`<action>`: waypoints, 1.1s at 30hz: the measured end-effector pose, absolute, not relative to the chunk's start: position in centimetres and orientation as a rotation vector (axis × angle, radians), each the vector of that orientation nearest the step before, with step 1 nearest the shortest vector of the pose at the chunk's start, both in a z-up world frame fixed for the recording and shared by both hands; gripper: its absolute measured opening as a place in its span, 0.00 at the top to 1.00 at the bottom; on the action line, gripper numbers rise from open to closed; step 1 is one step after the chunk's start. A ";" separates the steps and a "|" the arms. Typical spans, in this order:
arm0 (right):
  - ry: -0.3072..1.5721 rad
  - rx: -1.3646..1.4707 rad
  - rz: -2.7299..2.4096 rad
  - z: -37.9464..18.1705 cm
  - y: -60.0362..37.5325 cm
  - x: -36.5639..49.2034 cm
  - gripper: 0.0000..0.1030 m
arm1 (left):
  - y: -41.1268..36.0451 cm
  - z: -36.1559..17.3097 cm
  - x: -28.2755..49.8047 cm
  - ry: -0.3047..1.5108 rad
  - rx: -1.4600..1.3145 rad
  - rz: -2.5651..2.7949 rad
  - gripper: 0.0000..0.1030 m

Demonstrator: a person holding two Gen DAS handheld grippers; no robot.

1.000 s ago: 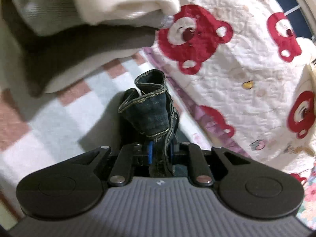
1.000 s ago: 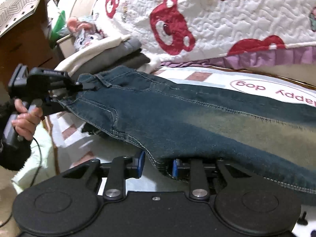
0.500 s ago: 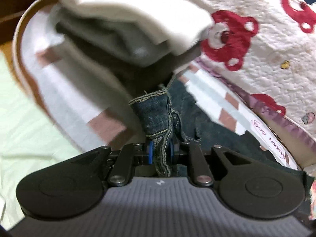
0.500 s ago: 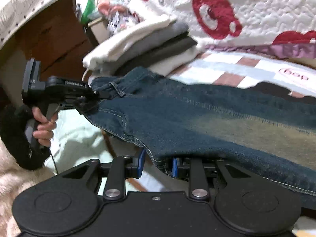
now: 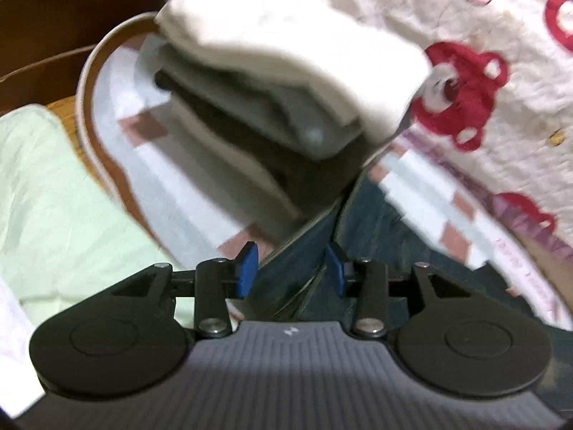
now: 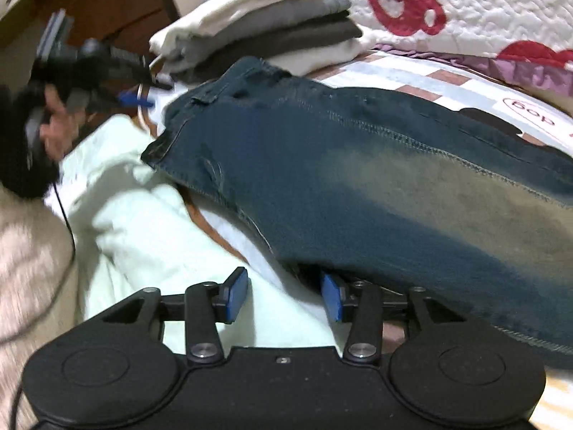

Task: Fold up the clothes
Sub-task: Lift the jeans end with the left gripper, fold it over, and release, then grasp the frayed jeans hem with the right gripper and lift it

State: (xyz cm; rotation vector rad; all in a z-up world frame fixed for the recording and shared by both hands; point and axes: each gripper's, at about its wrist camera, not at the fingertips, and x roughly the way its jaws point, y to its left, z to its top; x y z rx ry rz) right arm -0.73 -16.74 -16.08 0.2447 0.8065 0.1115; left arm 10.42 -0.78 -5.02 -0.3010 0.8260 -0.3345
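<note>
One pair of jeans (image 6: 376, 179) lies across the centre of the right wrist frame on the checked bedcover (image 6: 412, 79), its long axis running from the waistband at centre left to the legs at lower right. Both grippers stand open and hold nothing. The right gripper (image 6: 283, 295) sits at the near hem, nearer than the left gripper (image 6: 138, 99) at upper left, with a folded stack (image 6: 265, 21) just behind the waistband.

Both tongs are black with round side discs, silver screws and blue pads: left tongs (image 5: 290, 268), right tongs (image 6: 284, 295). A fuzzy black sleeve (image 6: 18, 165) covers the wrist; a thin black cable (image 6: 66, 220) trails below.
</note>
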 end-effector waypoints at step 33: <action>0.669 0.559 -1.070 -18.5 -51.3 -26.4 0.41 | -35.8 -9.8 9.0 0.894 0.261 -0.797 0.46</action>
